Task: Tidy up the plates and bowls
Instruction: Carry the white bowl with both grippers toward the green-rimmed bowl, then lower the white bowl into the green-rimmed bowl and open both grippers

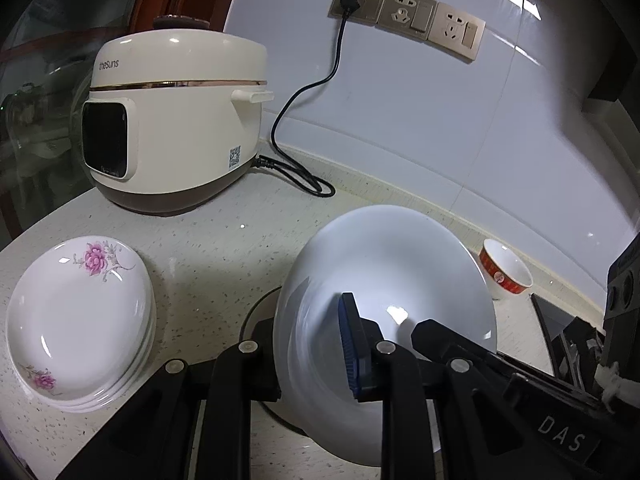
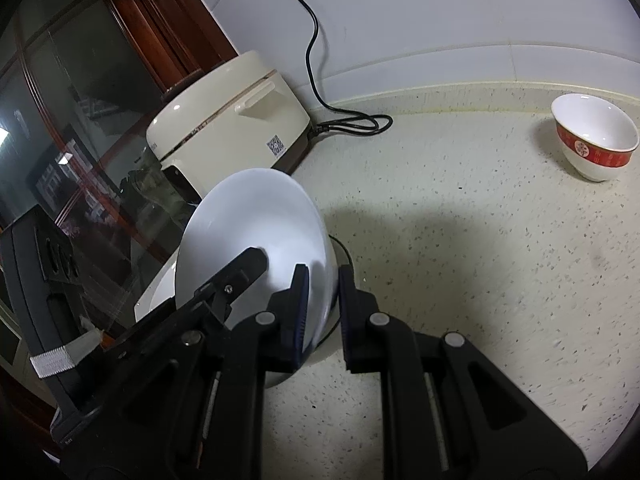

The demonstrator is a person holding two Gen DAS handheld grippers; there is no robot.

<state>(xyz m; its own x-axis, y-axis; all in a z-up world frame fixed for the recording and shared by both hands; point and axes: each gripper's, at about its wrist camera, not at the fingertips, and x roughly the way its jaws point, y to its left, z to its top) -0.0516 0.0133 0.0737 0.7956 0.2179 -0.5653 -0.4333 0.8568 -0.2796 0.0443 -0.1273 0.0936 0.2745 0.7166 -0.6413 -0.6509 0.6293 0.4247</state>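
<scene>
We see a cream rice cooker (image 1: 176, 120) far left on the speckled counter (image 1: 224, 248), its black cord (image 1: 308, 96) rising to the leftmost of 3 wall sockets (image 1: 408, 16) on white tiles.

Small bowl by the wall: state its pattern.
White bowl with a red patterned band outside; right wrist view shows it best.

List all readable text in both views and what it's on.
"theSuns": on the lid of the cream rice cooker.
"DAS": label on the black hand-held gripper at lower right of the left wrist view.
QR code sticker on the cooker's side: no readable text.
Small print under the cooker's dark display: too small to read.
Emblem on the red-banded bowl: too blurred to read.
</scene>
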